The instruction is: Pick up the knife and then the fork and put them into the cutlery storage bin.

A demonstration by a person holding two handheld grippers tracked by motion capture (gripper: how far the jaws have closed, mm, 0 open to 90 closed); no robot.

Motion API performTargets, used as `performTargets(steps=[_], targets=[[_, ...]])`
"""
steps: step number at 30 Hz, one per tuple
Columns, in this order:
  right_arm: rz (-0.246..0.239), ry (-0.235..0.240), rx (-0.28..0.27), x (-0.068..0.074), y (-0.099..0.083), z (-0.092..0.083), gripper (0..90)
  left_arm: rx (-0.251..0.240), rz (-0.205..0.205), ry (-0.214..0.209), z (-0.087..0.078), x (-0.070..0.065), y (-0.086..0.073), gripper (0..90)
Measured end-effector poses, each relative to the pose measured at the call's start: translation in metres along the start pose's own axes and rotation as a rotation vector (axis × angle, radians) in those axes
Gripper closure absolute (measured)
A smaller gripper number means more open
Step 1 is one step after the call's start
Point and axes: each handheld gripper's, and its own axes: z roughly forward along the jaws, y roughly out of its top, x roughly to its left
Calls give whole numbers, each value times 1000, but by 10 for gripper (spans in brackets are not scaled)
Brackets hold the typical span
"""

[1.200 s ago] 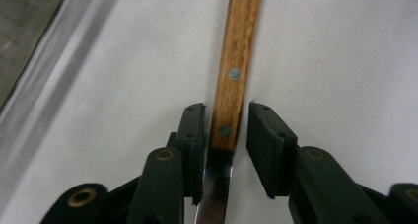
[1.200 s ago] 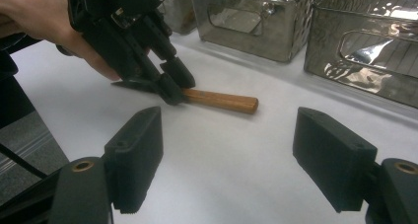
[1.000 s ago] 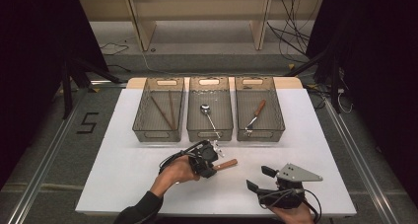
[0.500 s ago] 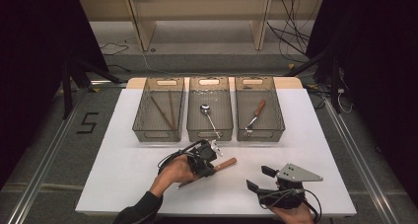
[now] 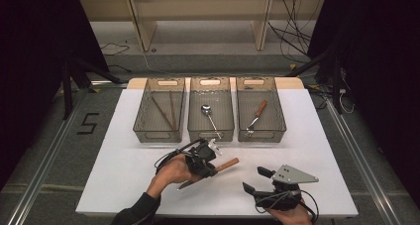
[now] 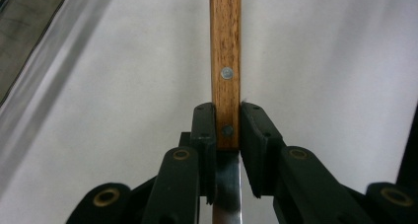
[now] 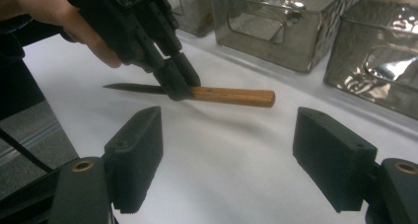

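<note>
Counts first: three mesh bins (image 5: 210,131) stand in a row at the far side of the white table (image 5: 124,175), and you hold two grippers. Left bin holds two chopsticks (image 5: 162,113), middle bin one spoon (image 5: 210,118), right bin one fork (image 5: 256,117). One knife (image 5: 218,169) with a wooden handle sits in front of the bins, near the table's middle. Your left gripper (image 5: 210,163) pinches that knife right where the handle meets the blade; in the left gripper view the pads (image 6: 204,135) press both sides of the handle end, the steel blade running back between the jaws. Your right gripper (image 5: 257,180) rests at the near edge, well apart from the knife, jaws spread wide with nothing between them, aimed at the knife (image 7: 197,92). Against the earlier frames: your left jaws have just been closing on the knife, and the knife's handle now tips up a little more toward the bins. Your right gripper sits where it sat, and the bins' contents match.
</note>
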Motion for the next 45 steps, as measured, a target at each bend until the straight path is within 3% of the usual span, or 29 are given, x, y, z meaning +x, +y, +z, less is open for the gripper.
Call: performTargets(steps=[4, 8, 18, 25, 33, 38, 45], targets=[[-56, 6, -9, 3, 3, 2, 282, -12, -2, -7, -7, -3, 1, 766], [-157, -16, -5, 12, 6, 5, 282, -16, 8, -17, -12, -9, 3, 766], [-539, -153, 43, 42, 5, 33, 291, -1, 37, -36, -19, -21, 5, 765], [-739, -241, 90, 55, -1, 47, 317, 9, 49, -47, -22, -26, 6, 766], [-885, -327, 113, 64, -11, 55, 406, 14, 66, -60, -25, -32, 8, 765], [-979, -341, 130, 65, -12, 59, 465, 18, 72, -69, -25, -35, 8, 765], [-1037, -368, 144, 69, -15, 61, 538, 30, 93, -72, -25, -39, 10, 765]])
